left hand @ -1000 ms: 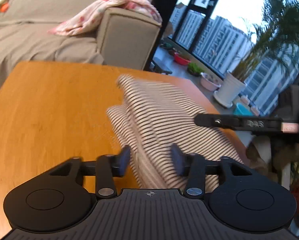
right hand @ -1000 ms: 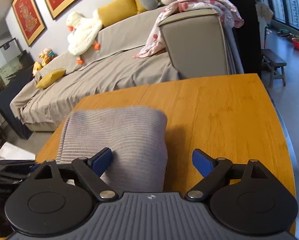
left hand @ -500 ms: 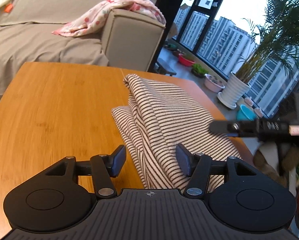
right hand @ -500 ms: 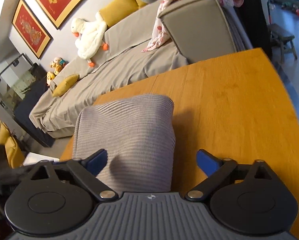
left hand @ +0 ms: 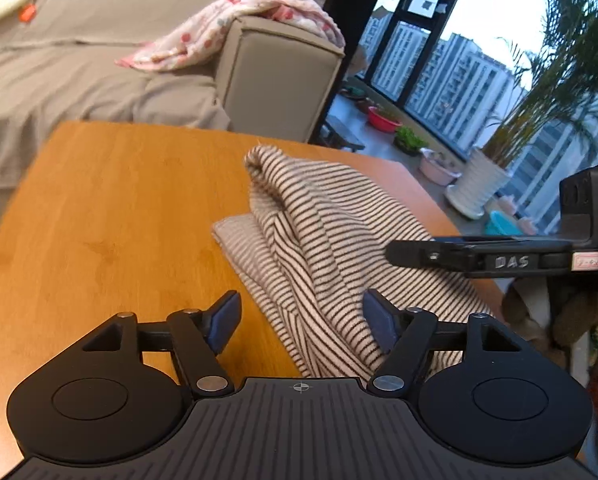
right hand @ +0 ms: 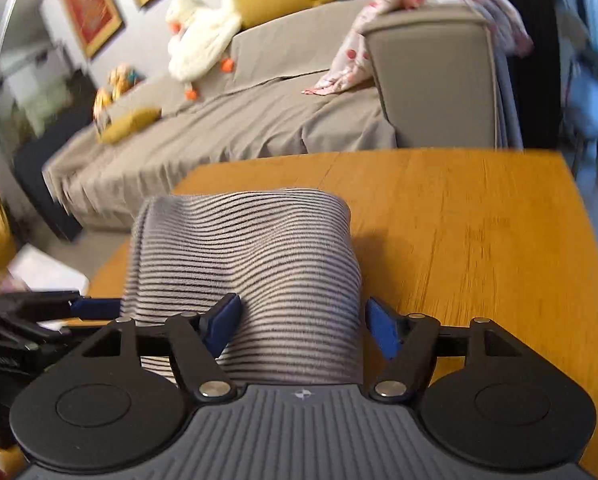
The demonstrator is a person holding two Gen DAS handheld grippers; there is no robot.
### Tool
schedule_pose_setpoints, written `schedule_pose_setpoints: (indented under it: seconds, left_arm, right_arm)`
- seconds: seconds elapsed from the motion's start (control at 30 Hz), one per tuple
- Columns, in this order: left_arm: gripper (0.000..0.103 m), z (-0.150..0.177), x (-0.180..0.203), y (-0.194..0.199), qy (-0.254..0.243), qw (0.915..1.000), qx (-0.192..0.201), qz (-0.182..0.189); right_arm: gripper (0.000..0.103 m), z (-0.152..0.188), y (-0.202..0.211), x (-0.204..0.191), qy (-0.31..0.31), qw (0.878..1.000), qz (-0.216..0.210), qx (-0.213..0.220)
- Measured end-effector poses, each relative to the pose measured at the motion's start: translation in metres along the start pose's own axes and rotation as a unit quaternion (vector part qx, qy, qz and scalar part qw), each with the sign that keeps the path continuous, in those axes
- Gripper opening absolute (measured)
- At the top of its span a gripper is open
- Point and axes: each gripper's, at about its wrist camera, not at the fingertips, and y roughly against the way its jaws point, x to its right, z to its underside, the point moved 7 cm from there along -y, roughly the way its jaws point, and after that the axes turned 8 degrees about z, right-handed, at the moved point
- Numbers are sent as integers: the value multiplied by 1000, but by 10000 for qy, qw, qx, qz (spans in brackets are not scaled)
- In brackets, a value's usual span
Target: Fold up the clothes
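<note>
Striped garment (left hand: 319,240) lies folded into a thick bundle on the wooden table (left hand: 119,220), so most folding looks done w/ tidying left; left gripper (left hand: 299,316) opening, right gripper (right hand: 303,322) closing, both astride the cloth, neither clamped yet.

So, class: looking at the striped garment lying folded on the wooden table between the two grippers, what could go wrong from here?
1. The striped garment lies near the table edge by the window, so a tug could slide it off.
2. The left gripper jaws are opening with loose layered folds between them; the stack could slump apart.
3. The right gripper jaws are closing around the bulging fold and might pinch only the top layer.
</note>
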Motion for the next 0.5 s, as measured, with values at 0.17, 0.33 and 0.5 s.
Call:
schedule_pose_setpoints:
  seconds: [0.17, 0.33, 0.5]
  left_arm:
    - [90, 2, 10, 10, 556, 9963, -182, 623]
    - [68, 26, 27, -6, 550, 9922, -661, 901]
    - [59, 9, 34, 10, 602, 9901, -304, 1231]
  right_arm:
    - [88, 16, 23, 8, -55, 9999, -147, -10]
    - [82, 47, 40, 21, -501, 9976, -443, -201]
    - [65, 44, 63, -9, 2, 9991, -423, -6]
